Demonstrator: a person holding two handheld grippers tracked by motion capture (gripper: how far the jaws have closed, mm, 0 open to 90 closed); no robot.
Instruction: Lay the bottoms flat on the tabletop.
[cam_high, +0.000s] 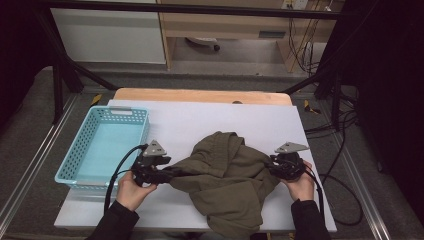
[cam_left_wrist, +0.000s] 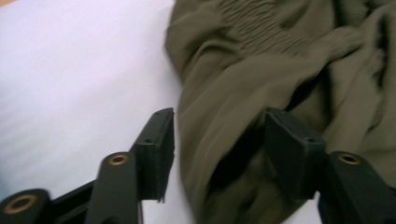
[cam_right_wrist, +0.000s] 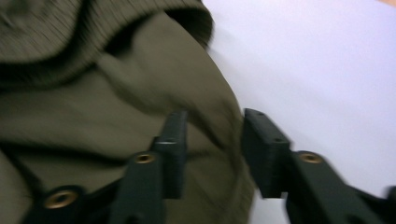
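An olive-green garment (cam_high: 230, 170) lies crumpled on the white table top (cam_high: 200, 117), and its lower edge hangs over the front edge. My left gripper (cam_high: 172, 172) is at the garment's left end. In the left gripper view its jaws (cam_left_wrist: 219, 135) stand apart with a fold of the cloth (cam_left_wrist: 243, 70) lying between them, and the left pad is clear of it. My right gripper (cam_high: 274, 162) is at the garment's right side. In the right gripper view its jaws (cam_right_wrist: 212, 140) are apart over the cloth's edge (cam_right_wrist: 93, 102), beside a ribbed hem.
A light blue plastic basket (cam_high: 75, 177) with nothing in it stands at the table's left side, close to my left hand. A wooden strip (cam_high: 200, 95) runs along the far edge. Black frame bars and cables surround the table.
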